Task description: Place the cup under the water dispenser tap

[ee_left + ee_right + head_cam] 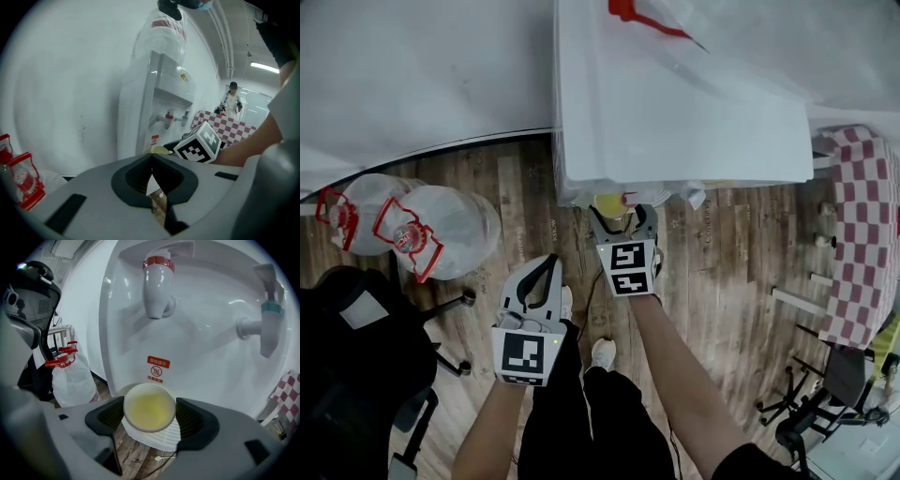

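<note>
Two jaws of my right gripper (pixel 150 414) are clamping cup (pixel 149 408) over tray (pixel 161 440), red tap (pixel 157 284) at 12 o'clock, lining up the stream | my left gripper (pixel 150 158) is idling at cup's 7 o'clock, pinched shut, empty

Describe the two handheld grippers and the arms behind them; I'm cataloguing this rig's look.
The left gripper and the right gripper both have light grey moulded bodies with black linings inside the jaws. The left carries a white cube with black square markers, the right a matching cube. No cables show on them. The forearms are bare, without sleeves; black trousers show below.
</note>
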The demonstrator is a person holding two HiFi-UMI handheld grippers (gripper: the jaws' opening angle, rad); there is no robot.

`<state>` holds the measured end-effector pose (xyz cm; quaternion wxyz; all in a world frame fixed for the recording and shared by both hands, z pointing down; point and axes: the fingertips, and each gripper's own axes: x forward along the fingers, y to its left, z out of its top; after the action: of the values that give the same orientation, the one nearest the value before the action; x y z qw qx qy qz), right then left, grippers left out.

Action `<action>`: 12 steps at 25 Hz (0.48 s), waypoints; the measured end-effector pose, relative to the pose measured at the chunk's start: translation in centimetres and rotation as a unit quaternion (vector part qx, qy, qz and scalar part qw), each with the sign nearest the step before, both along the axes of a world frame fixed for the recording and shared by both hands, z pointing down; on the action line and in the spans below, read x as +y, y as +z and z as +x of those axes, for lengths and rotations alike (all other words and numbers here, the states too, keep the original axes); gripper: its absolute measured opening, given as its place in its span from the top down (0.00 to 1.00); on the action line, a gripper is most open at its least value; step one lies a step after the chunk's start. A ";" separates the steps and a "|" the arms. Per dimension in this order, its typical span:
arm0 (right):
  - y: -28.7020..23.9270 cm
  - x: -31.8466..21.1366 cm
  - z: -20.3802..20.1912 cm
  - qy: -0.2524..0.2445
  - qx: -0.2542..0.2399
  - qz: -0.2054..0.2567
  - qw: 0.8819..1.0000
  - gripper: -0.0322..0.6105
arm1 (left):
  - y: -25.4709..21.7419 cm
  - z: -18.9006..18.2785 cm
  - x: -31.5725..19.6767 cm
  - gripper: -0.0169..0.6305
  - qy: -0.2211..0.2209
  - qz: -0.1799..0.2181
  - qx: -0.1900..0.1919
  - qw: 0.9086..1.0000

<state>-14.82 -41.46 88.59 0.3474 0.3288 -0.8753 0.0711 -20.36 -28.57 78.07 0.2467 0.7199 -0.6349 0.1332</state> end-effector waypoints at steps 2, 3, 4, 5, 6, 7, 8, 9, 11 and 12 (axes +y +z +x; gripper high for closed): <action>0.0 -0.1 -0.1 -0.005 0.006 0.000 1.000 0.41 | 0.0 0.0 -0.1 0.95 0.000 0.000 0.000 1.000; 0.0 -0.1 -0.1 -0.007 0.009 0.000 1.000 0.41 | -0.1 0.0 -0.2 0.95 0.001 0.001 0.000 1.000; 0.0 -0.1 -0.1 -0.008 0.009 -0.001 1.000 0.41 | -0.1 0.1 -0.3 0.95 0.001 0.002 0.000 1.000; 0.0 -0.1 -0.1 -0.009 0.009 -0.001 1.000 0.41 | -0.2 0.1 -0.3 0.95 0.001 0.002 0.000 1.000; 0.0 -0.2 -0.1 -0.008 0.008 -0.003 1.000 0.41 | -0.2 0.0 -0.4 0.95 0.001 0.002 0.000 1.000; 0.0 -0.2 -0.1 -0.009 0.008 -0.004 1.000 0.41 | -0.3 -0.1 -0.4 0.95 0.001 0.001 -0.001 1.000; 0.0 -0.2 -0.1 -0.010 0.008 -0.006 1.000 0.40 | -0.3 -0.3 -0.4 0.95 0.000 0.001 -0.001 1.000; 0.1 -0.1 -0.1 -0.012 0.009 -0.009 1.000 0.40 | -0.3 -0.4 -0.3 0.95 0.000 0.001 0.000 1.000; 0.0 0.2 0.0 -0.012 0.007 -0.016 1.000 0.39 | -0.3 -0.5 -0.2 0.95 0.001 -0.003 -0.002 1.000; -0.1 0.3 0.0 -0.011 0.005 -0.021 1.000 0.39 | -0.4 -0.5 -0.2 0.95 0.001 -0.005 -0.004 1.000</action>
<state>-14.78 -41.13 88.53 0.3590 0.3125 -0.8755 0.0839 -20.89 -28.81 77.62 0.2479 0.7187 -0.6345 0.1394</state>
